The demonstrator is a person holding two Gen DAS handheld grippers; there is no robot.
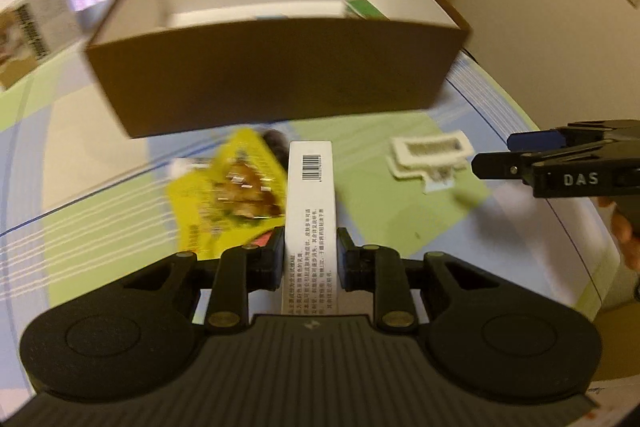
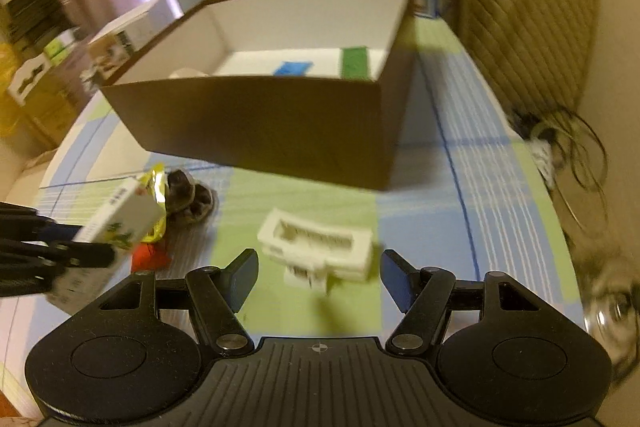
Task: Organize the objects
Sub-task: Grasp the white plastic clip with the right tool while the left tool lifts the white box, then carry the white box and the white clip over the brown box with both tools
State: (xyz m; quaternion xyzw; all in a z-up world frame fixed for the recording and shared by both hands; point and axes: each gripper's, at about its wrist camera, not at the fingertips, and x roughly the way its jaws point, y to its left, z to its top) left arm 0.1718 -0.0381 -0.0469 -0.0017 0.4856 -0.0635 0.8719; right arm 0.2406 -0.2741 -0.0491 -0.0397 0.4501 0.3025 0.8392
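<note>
Bottom centre of left wrist view, left hand-held gripper [image 1: 310, 259] is clamped on a slim white carton [image 1: 310, 195] w/ barcode, pads pressing both long sides, carton lifted off the checked desk [image 1: 100, 227]. Yellow snack packet [image 1: 228, 195] lies just left of it. Brown open box [image 1: 276, 75] fills upper centre. Right wrist view: right hand-held gripper [image 2: 318, 279] has fingers apart, nothing between the pads, w/ a white plastic part [image 2: 316, 243] on the desk beyond them.
</note>
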